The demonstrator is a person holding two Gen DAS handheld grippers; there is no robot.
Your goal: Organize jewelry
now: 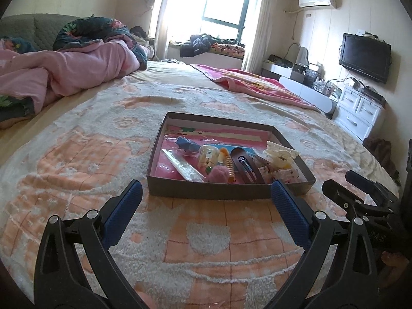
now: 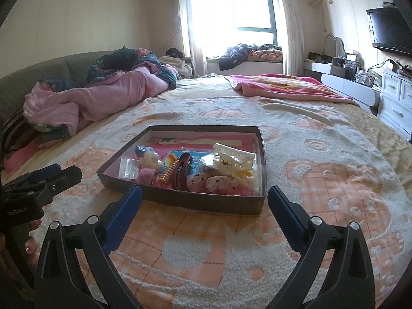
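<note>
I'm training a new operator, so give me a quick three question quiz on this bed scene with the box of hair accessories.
1. True or false: both grippers are open.
2. What does the box rest on: A) the patterned blanket, B) the white drawers, C) the windowsill?
3. Which item lies beside the brown hair clip, on its left in the right wrist view?

Key: 1 true: left gripper, right gripper. 2 A. 3 the orange spiral hair tie.

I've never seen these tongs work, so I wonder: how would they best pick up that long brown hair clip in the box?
Probably from above, pinching across the brown clip's narrow width near its middle. It lies flat and lengthwise among other pieces, and the box wall blocks a low approach from the front. Both tongs are open.
</note>
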